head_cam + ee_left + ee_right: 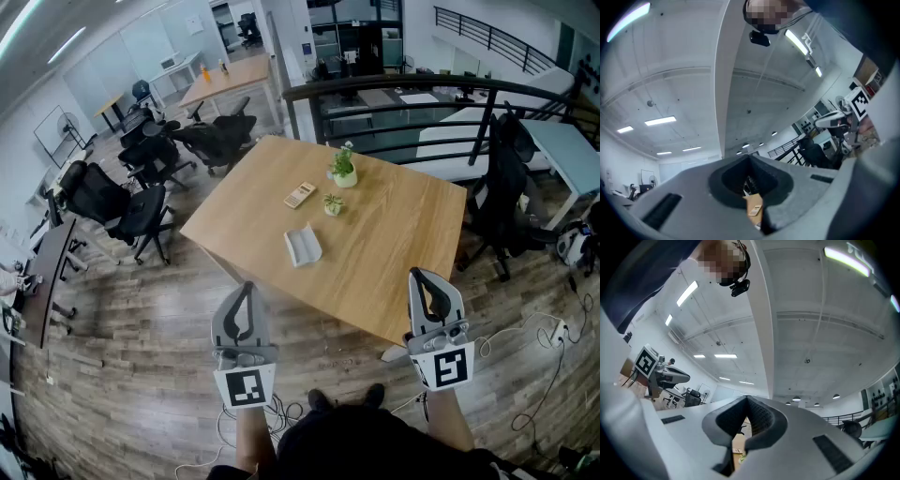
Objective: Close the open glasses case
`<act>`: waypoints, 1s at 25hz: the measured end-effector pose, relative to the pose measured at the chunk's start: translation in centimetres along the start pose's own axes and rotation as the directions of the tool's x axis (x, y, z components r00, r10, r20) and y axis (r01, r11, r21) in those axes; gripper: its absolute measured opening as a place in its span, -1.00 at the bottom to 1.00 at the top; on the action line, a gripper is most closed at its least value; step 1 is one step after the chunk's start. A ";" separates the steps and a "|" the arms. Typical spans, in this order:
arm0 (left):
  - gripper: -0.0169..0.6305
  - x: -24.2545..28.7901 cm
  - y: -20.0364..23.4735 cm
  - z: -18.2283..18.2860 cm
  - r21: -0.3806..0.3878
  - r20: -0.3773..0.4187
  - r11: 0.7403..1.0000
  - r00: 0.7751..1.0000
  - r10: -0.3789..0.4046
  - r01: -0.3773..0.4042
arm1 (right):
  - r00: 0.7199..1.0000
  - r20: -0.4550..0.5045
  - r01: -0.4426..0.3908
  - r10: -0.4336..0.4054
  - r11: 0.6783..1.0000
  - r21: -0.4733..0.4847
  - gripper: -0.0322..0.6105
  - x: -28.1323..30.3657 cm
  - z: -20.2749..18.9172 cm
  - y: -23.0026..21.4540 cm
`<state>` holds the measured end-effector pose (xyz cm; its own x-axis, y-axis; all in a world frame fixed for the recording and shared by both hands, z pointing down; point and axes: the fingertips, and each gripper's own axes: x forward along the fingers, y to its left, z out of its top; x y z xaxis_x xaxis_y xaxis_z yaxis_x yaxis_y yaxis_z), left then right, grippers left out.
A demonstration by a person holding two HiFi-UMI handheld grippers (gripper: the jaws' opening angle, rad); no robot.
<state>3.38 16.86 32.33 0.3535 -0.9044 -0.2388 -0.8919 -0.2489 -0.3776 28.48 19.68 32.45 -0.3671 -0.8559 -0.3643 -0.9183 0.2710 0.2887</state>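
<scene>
The open glasses case (302, 246), pale grey, lies on the wooden table (403, 234) near its front left part. Both grippers are held well short of the table, over the floor. My left gripper (246, 292) sits at the lower left of the head view, its jaws closed together with nothing between them. My right gripper (430, 278) hovers by the table's near corner, jaws likewise closed and empty. In the left gripper view the left gripper (749, 157) points up toward the ceiling; a sliver of the table (754, 205) shows through the jaw gap. The right gripper (747, 399) also tilts upward.
On the table stand two small potted plants (343, 169) (333, 203) and a calculator-like device (300, 194). Black office chairs (117, 202) crowd the left, another chair (506, 202) stands to the right. A railing (412, 94) runs behind the table. Cables (544, 337) lie on the floor.
</scene>
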 end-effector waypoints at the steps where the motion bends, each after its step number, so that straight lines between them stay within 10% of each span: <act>1: -0.97 -0.2 0.2 0.0 0.002 0.001 1.000 1.000 0.001 -0.001 | 1.000 -0.010 0.009 -0.009 1.000 0.008 -0.86 0.0 -0.2 -0.1; 25: -0.97 0.8 -2.9 -1.2 -0.022 -0.073 1.000 0.997 -0.016 0.014 | 0.996 -0.074 -0.046 0.055 0.992 0.115 -0.86 -0.9 -3.5 -2.0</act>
<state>5.87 16.44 34.29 0.3458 -0.9234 -0.1667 -0.8928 -0.2692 -0.3611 31.15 18.40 35.28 -0.4050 -0.8699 -0.2815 -0.9113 0.3589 0.2019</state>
